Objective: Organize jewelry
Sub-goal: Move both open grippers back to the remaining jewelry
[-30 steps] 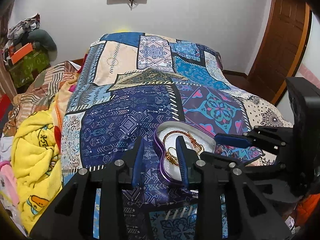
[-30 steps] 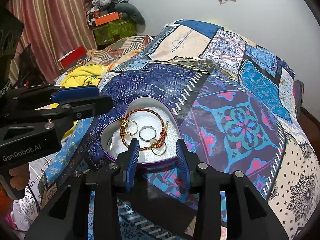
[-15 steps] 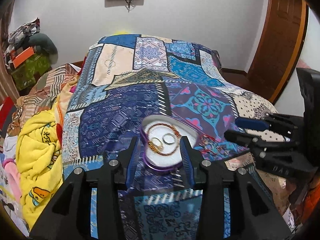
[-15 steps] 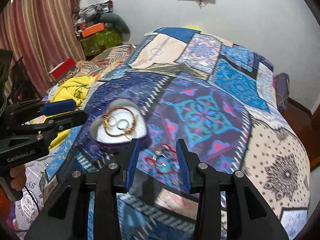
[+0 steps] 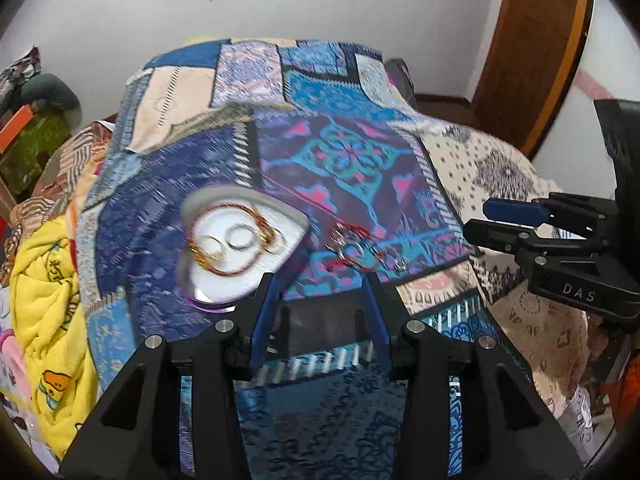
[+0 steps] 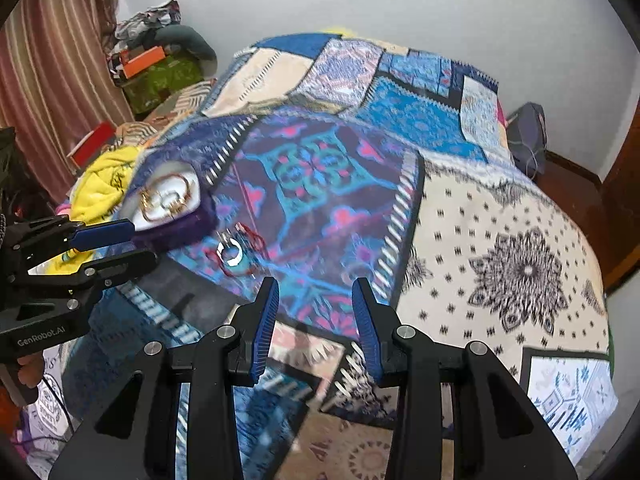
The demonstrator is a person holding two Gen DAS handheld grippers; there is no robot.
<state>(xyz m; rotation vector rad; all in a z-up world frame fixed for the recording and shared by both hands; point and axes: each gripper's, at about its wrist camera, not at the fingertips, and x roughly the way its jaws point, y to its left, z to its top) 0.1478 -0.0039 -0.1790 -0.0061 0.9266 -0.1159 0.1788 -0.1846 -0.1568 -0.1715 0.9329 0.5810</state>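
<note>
Left gripper (image 5: 320,280): jaws stood apart with nothing between them; they had just been opening wider. It hung over the quilt, between the box and the loose pile.
Right gripper (image 6: 314,286): jaws held apart at a moderate gap, nothing between them, over bare quilt just right of the loose pile.
Heart-shaped box (image 5: 240,248): purple-sided, white-lined, open, resting on the patchwork quilt (image 5: 344,152).
Done so far: the box already held a braided orange-gold bracelet (image 5: 230,240), 1 silver ring (image 5: 239,237) and some gold rings (image 5: 206,249); blur kept me from counting the gold ones.
Left to do: a small loose pile (image 6: 236,250) lay on the quilt just right of the box, with a silver ring, red cord and what looked like a few more small metal pieces. Judged roughly halfway, perhaps past it.
Next step, as judged: 1 of the 2 grippers goes down on the pile; the thin pieces lie flat on soft cloth, so the pinch needs care.
Surroundings: yellow printed blanket (image 5: 44,312) bunched at the bed's left edge, striped curtain (image 6: 48,64), green box with orange lid (image 6: 154,68) in the corner, wooden door (image 5: 532,52) on the right.
In the way: nothing stood between grippers and pile. The busy quilt print camouflaged the small pieces, and the cord could tangle with the rings.
</note>
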